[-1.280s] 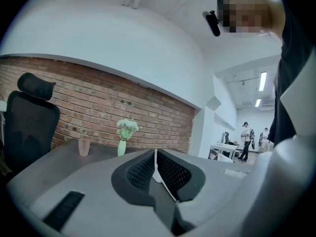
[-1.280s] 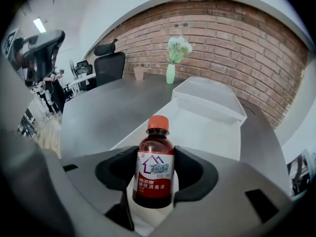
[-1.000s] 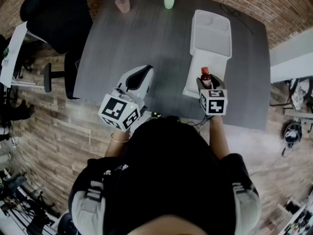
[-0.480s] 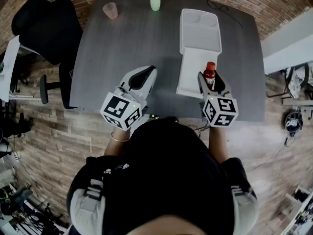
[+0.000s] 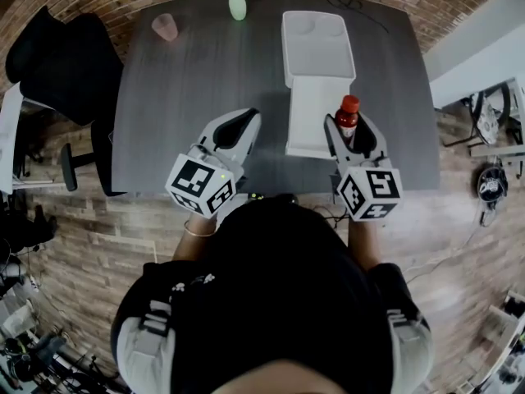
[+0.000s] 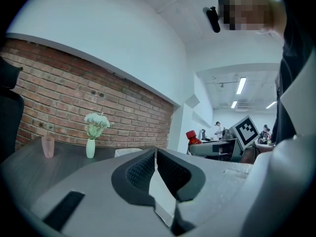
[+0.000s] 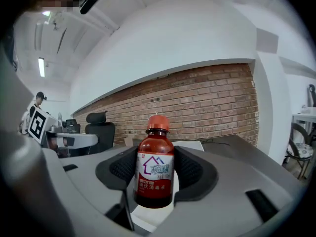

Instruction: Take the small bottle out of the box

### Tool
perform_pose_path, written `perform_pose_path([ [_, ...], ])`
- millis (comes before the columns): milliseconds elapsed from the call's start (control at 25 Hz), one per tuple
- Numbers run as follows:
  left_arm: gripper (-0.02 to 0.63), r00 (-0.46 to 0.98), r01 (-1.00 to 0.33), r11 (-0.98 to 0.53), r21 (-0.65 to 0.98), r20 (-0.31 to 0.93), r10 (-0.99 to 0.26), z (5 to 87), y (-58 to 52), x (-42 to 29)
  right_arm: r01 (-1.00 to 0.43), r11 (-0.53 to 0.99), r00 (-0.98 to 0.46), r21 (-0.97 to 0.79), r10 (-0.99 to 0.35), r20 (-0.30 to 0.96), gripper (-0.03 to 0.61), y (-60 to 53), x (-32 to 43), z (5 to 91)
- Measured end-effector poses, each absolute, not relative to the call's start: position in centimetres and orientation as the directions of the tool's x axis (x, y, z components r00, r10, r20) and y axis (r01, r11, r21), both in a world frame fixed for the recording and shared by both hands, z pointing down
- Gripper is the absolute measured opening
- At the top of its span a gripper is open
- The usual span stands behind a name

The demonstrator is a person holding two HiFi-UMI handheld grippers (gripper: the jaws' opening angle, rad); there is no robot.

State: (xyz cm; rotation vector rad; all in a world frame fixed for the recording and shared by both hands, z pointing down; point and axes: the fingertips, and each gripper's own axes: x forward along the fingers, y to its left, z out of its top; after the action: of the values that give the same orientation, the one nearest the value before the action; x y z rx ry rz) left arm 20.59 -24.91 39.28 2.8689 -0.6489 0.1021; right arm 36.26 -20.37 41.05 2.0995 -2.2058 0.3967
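Head view: dark grey table (image 5: 189, 80), white box (image 5: 318, 56) lying open on it; vase (image 5: 237, 6) and pink cup (image 5: 165, 26) at the far edge.
Right gripper (image 5: 348, 134): jaws clamped against both sides of the small bottle (image 7: 155, 169).
Small bottle: upright, red cap on top, white label, seen at the box's near right corner.
Left gripper (image 6: 156, 167): jaws pressed together, nothing between them, left of the box.

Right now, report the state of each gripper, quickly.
Left gripper: closed, nothing between its jaws.
Right gripper: closed on the small bottle, which stands upright.
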Motion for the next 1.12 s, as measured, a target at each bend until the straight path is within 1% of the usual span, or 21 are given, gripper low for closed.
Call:
perform_pose_path([
  [400, 0.003, 0.896, -0.443, -0.879, 0.179, 0.125, -0.426, 39.7, -25.1, 20.7, -0.992, 0.045, -0.074, -0.121, -0.967, 0.242, 0.224, -20.5, 36.4, 41.1],
  [1120, 0.003, 0.886, -0.463, -0.868, 0.181, 0.123, -0.447, 39.6, -25.0, 19.7, -0.988, 0.063, -0.098, -0.143, -0.963, 0.251, 0.224, -20.6, 35.6, 41.5],
])
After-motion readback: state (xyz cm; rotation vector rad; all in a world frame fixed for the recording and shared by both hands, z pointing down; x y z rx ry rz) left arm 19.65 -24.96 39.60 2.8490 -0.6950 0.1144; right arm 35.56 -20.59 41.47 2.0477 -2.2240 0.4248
